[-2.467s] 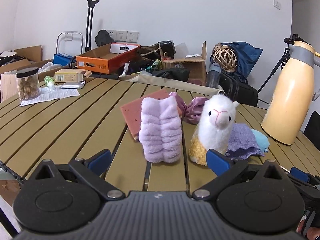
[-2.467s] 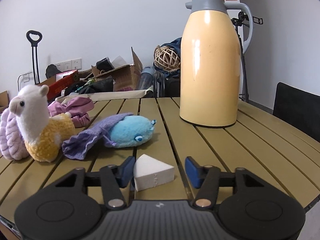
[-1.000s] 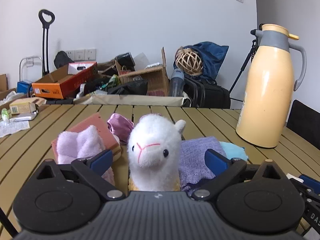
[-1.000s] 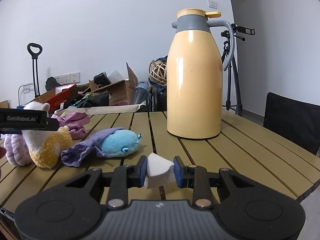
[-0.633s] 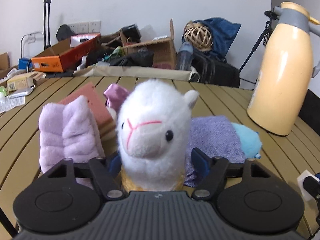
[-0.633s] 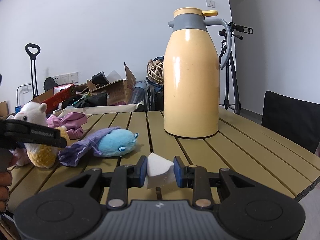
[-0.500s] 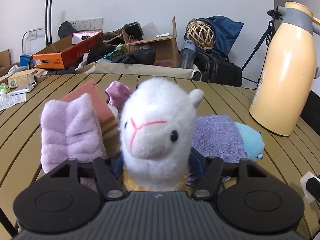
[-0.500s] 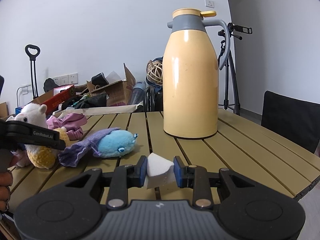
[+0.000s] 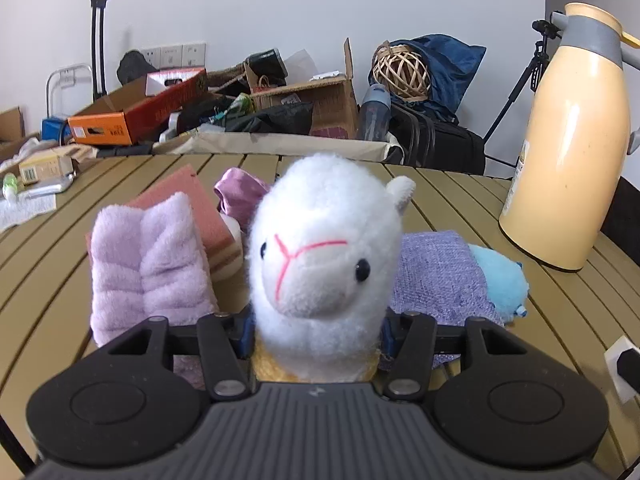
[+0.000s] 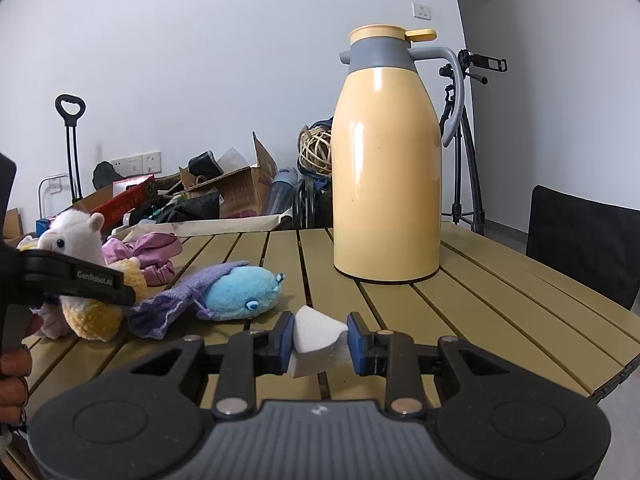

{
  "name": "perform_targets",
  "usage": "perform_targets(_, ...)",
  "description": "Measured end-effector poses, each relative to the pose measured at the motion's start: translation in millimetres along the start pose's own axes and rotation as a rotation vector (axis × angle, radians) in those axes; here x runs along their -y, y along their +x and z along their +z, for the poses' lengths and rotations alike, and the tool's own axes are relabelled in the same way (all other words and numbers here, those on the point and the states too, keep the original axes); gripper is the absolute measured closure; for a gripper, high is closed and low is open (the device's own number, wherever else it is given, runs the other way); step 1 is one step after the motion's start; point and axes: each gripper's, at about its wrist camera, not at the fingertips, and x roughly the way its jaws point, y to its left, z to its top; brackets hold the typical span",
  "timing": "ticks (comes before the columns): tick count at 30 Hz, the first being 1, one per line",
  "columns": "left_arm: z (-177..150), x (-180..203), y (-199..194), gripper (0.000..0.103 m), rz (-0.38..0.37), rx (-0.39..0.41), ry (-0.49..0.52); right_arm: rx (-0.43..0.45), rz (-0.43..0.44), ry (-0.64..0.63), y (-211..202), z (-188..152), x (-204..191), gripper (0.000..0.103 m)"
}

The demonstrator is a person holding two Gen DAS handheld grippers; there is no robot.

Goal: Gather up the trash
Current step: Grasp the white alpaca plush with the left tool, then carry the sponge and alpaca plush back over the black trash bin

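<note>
My left gripper (image 9: 316, 336) is shut on the neck of a white alpaca plush (image 9: 324, 256) with a yellow body; it also shows in the right wrist view (image 10: 80, 248), with the left gripper's finger (image 10: 76, 276) across it. My right gripper (image 10: 320, 340) is shut on a white foam wedge (image 10: 318, 340) and holds it just above the slatted table (image 10: 480, 300). The wedge shows at the right edge of the left wrist view (image 9: 618, 360).
A lilac towel (image 9: 148, 264), a pink sponge block (image 9: 200, 208), a pink scrunchie (image 9: 238, 196), a purple cloth (image 9: 436, 276) and a blue plush (image 10: 244, 288) lie around the alpaca. A tall yellow thermos (image 10: 388, 168) stands at the right. Boxes and bags clutter the floor behind the table.
My left gripper has closed in on the alpaca's neck. My right gripper stays shut on the foam wedge, hardly moved.
</note>
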Motion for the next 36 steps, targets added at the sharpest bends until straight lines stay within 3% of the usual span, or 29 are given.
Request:
perform_targets(18,2,0,-70,0.048,-0.013,0.132,0.010,0.036,0.071,0.006,-20,4,-15,0.076)
perform_targets(29,-20,-14,-136,0.048,-0.032,0.190,0.012,0.072,0.145,0.001,-59,3,-28,0.076)
perform_targets(36,-50,-28,-174,0.048,-0.020,0.191,0.011,0.090,0.184,-0.007,-88,-3,-39,0.076)
